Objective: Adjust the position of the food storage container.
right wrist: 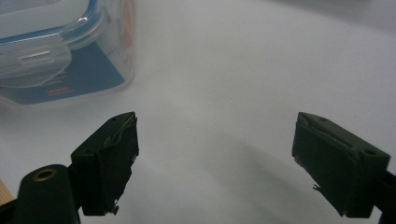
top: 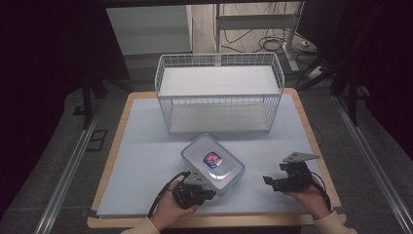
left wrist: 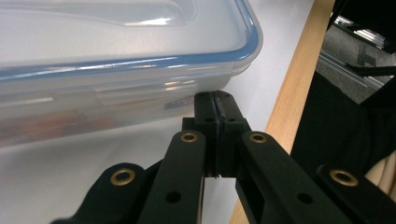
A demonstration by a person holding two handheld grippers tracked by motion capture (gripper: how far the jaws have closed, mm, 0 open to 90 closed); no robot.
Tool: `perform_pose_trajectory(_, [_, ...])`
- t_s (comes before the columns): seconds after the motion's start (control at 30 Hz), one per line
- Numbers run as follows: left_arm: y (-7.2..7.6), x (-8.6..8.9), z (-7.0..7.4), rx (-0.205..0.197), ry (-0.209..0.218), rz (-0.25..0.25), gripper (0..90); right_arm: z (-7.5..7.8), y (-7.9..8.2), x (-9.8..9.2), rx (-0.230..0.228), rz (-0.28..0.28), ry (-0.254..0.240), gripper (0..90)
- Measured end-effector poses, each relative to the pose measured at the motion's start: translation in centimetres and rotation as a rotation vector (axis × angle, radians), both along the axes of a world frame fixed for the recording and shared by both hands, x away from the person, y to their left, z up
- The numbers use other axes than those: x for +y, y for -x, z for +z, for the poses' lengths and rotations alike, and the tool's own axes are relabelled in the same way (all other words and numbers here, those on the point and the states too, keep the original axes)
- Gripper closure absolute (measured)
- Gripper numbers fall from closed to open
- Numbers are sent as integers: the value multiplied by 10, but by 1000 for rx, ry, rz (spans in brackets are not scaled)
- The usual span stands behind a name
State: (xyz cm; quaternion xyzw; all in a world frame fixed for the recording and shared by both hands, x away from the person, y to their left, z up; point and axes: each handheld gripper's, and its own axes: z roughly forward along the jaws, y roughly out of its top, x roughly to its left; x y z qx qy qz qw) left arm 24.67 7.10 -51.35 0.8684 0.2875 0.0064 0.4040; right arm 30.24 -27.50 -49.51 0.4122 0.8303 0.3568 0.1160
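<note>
At the worktop's [top: 146,146] near edge, L gripper [left wrist: 215,105] has its fingers pressed together w/ nothing between, tips touching the near side wall of the clear blue-rimmed food box [top: 213,163] at mid-worktop. R gripper [top: 272,182] sits well apart to the right, fingers wide, empty. Behind the box stands a white wire basket [top: 219,92]. Risk: closed tips nudging the box could skate it sideways on the smooth sheet, since nothing braces the far side.
</note>
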Motion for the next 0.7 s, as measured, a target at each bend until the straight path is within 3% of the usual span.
perform_pose_trajectory(0.3, [-9,-14,-1,7,12,-1,898,0,0,-1,-1,-1,-2,147])
perform_pose_trajectory(0.7, [-30,-48,-2,-7,3,9,898,-2,0,-1,6,6,3,149])
